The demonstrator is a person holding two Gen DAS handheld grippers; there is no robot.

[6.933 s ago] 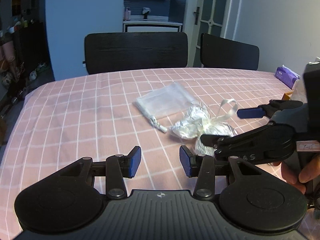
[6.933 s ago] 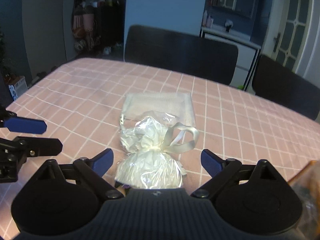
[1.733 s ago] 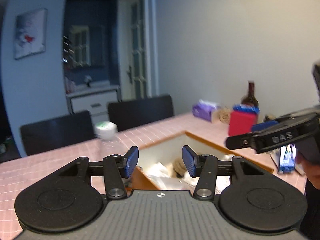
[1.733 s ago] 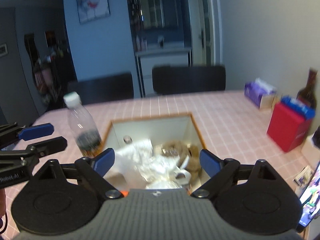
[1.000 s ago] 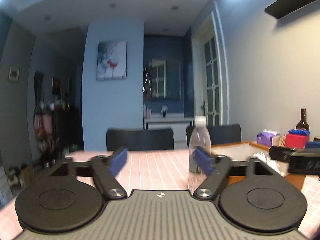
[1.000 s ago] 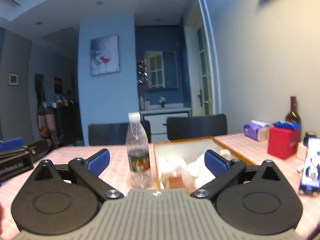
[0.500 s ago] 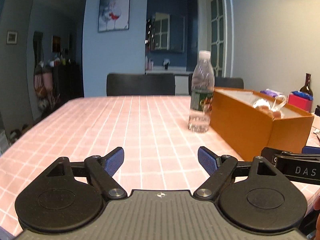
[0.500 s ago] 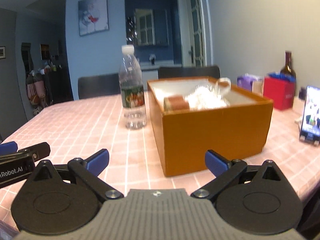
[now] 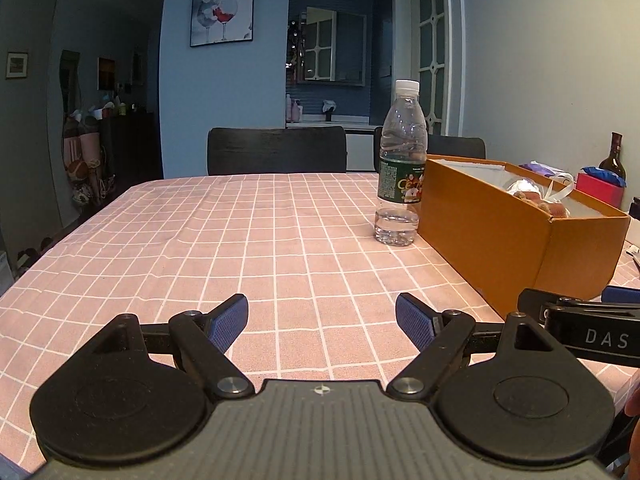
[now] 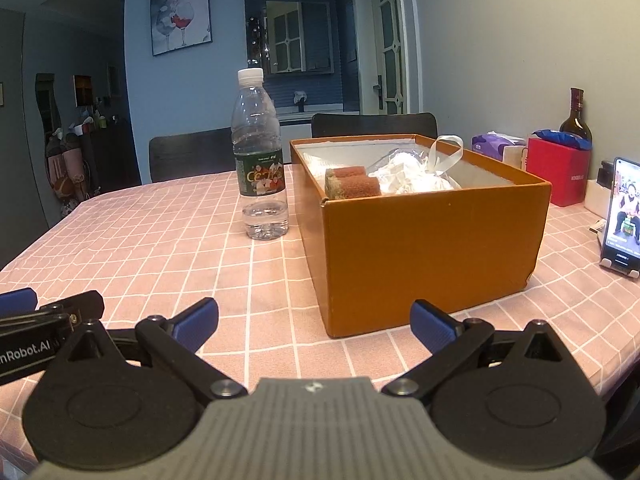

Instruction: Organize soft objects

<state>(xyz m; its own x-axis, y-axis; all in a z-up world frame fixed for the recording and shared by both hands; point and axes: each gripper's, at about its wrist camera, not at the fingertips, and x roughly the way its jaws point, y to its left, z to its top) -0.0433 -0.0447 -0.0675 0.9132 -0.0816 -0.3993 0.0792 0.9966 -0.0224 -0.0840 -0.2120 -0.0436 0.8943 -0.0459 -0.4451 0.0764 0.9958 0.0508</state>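
Note:
An orange cardboard box (image 10: 432, 248) stands on the pink checked tablecloth (image 10: 160, 248). Inside it lie a white plastic bag with a ribbon loop (image 10: 416, 176) and brown plush rolls (image 10: 352, 186). The box also shows in the left wrist view (image 9: 520, 236), with the bag (image 9: 532, 194) visible over its rim. My right gripper (image 10: 314, 322) is open and empty, low over the table in front of the box. My left gripper (image 9: 320, 320) is open and empty, low over the cloth to the left of the box.
A clear water bottle (image 10: 260, 156) stands just left of the box. On the right are a red box (image 10: 558, 176), a dark glass bottle (image 10: 576, 120), a purple tissue pack (image 10: 494, 146) and a propped phone (image 10: 624, 216). Black chairs (image 9: 276, 152) line the far side.
Both grippers have come down from above the box to low over the table near its front edge. The white bag now lies in the box. Both grippers stay open and empty.

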